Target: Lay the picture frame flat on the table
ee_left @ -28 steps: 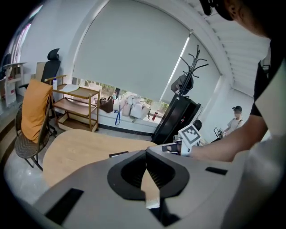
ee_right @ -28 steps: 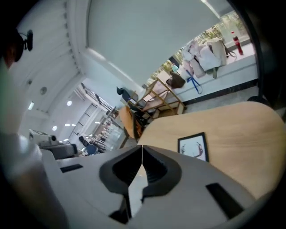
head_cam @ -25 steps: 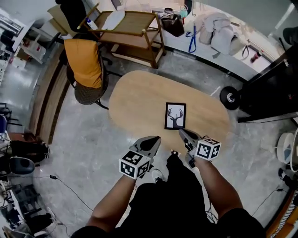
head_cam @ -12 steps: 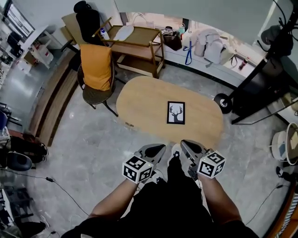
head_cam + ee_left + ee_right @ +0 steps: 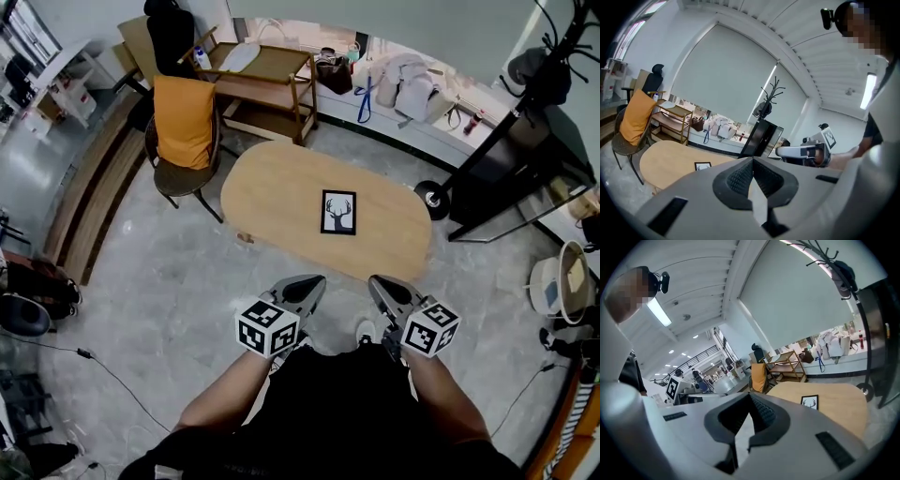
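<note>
The left claw (image 5: 315, 280) and the right claw (image 5: 376, 280) are both staying pressed fully together, gripping nothing and hovering side by side just off the near edge of the oval wooden surface (image 5: 272, 187). The picture frame (image 5: 338, 212) is lying flat, face up, near the surface's middle, well apart from both.

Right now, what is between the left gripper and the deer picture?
In the head view, only a strip of grey floor and bare wooden table lie between the left gripper and the picture frame.
</note>
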The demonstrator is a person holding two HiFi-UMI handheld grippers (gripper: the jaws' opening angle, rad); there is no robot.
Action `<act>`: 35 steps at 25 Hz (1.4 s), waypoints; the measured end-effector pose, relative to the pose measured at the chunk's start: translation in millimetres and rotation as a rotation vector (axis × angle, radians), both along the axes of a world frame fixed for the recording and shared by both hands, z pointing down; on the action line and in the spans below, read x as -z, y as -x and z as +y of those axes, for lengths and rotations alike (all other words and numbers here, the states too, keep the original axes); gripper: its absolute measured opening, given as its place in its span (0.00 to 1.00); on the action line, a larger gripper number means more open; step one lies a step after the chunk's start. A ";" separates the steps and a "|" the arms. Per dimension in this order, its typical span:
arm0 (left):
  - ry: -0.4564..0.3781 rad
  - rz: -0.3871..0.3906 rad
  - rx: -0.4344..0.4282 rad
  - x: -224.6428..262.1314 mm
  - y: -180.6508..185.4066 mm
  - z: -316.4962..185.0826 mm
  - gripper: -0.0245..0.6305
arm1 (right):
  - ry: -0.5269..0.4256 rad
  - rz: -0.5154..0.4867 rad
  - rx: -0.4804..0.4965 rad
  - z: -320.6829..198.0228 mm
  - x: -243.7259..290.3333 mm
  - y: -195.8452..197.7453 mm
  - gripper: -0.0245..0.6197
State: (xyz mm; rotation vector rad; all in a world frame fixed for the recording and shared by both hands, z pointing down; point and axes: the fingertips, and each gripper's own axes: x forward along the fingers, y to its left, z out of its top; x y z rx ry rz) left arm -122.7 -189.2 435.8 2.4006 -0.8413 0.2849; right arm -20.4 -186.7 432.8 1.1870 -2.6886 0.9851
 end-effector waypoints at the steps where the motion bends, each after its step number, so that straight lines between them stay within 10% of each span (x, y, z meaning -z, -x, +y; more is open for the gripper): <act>1: -0.014 -0.011 -0.005 2.7 -5.5 1.1 0.04 | -0.008 0.011 0.008 0.0 2.3 -4.2 0.04; 35: -0.100 -0.081 0.057 27.9 -69.4 -7.7 0.04 | -0.052 0.003 0.059 -3.1 3.5 -73.9 0.04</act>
